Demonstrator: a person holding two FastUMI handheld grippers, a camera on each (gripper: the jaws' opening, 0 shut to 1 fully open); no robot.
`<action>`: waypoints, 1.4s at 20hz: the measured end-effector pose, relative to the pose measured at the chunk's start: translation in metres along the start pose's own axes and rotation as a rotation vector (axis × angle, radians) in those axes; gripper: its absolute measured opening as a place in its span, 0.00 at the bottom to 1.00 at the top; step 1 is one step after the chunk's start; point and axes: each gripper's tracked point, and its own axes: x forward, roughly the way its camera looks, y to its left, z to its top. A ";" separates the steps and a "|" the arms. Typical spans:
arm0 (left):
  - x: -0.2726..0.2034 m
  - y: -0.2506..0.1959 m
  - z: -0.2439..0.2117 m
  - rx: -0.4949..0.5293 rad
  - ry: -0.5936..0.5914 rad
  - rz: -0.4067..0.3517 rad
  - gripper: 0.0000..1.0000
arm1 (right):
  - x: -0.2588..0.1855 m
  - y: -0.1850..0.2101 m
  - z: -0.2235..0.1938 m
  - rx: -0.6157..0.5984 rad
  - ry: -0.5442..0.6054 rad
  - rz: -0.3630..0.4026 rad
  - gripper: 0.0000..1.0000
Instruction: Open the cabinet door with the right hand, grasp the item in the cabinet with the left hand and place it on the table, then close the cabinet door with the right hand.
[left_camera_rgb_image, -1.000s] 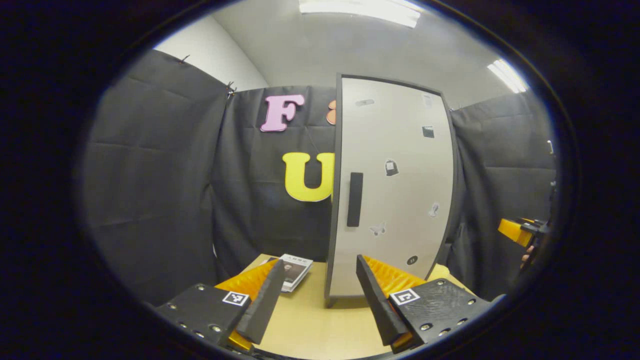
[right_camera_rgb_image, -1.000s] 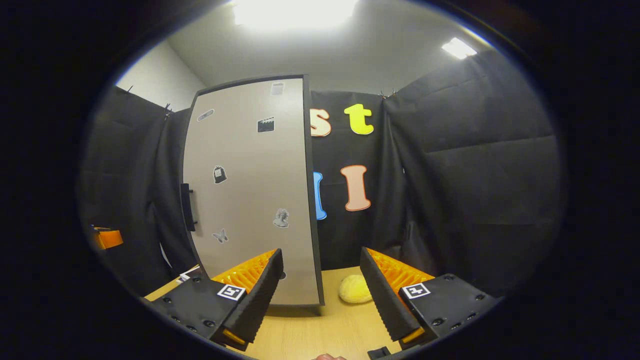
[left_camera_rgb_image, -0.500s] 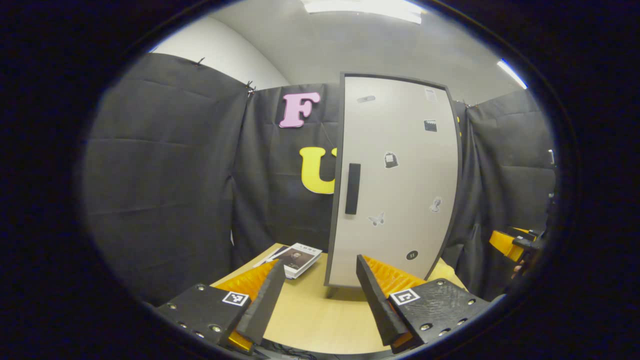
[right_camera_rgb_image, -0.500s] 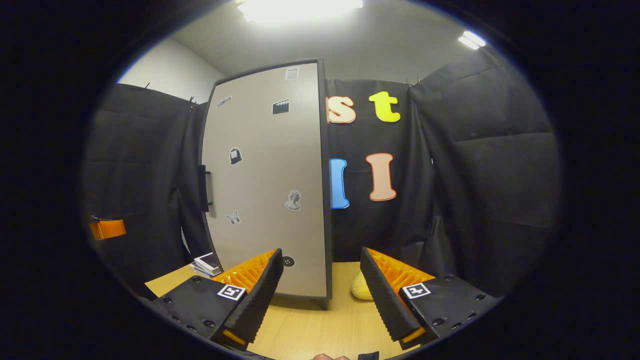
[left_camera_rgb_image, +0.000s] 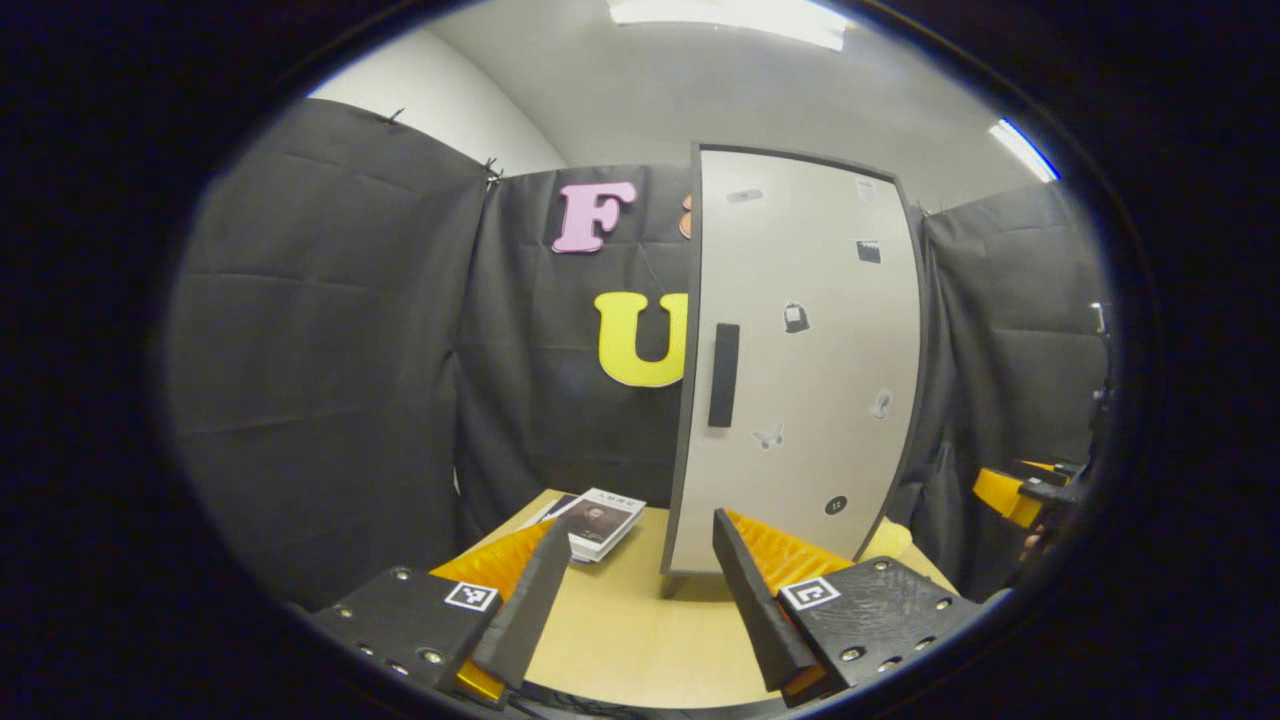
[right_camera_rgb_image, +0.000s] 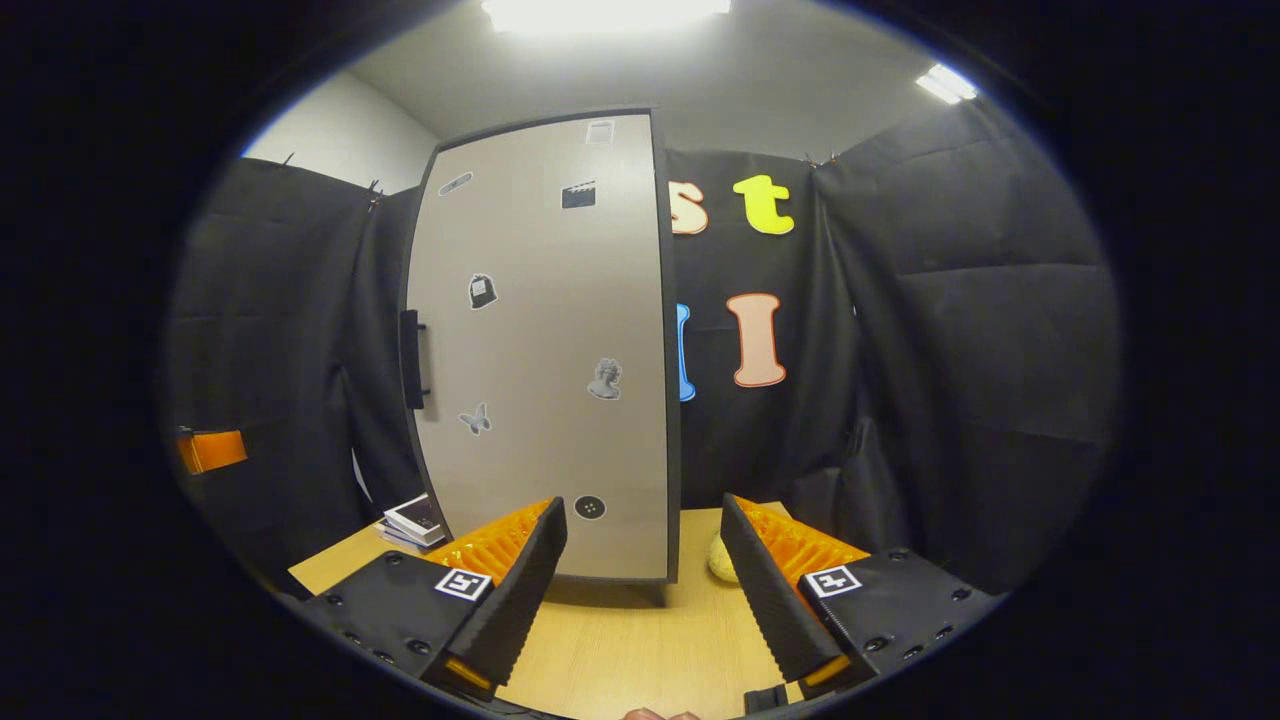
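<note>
Cabinet door (right_camera_rgb_image: 545, 340) is closed. Right gripper (right_camera_rgb_image: 642, 580) and left gripper (left_camera_rgb_image: 632, 600) hover above the desk (right_camera_rgb_image: 620, 650), fingers spread, ready to reach the handle (right_camera_rgb_image: 411, 358).

bright ceiling lights (right_camera_rgb_image: 605, 12) (glaring) | fisheye-bent edges | sharp focus | soft shadows

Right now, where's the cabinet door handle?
In the left gripper view, the handle runs upright along the left edge of the closed cabinet door, above the books.
</note>
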 end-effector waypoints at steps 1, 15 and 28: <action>0.002 0.006 -0.002 0.007 0.002 -0.016 0.87 | 0.000 0.009 -0.002 0.013 0.006 -0.009 0.98; 0.019 0.083 -0.029 -0.024 0.011 -0.120 0.87 | 0.056 0.179 0.089 0.039 -0.001 0.173 0.98; 0.023 0.139 -0.049 -0.044 0.026 -0.027 0.87 | 0.151 0.282 0.112 -0.002 -0.012 0.152 0.98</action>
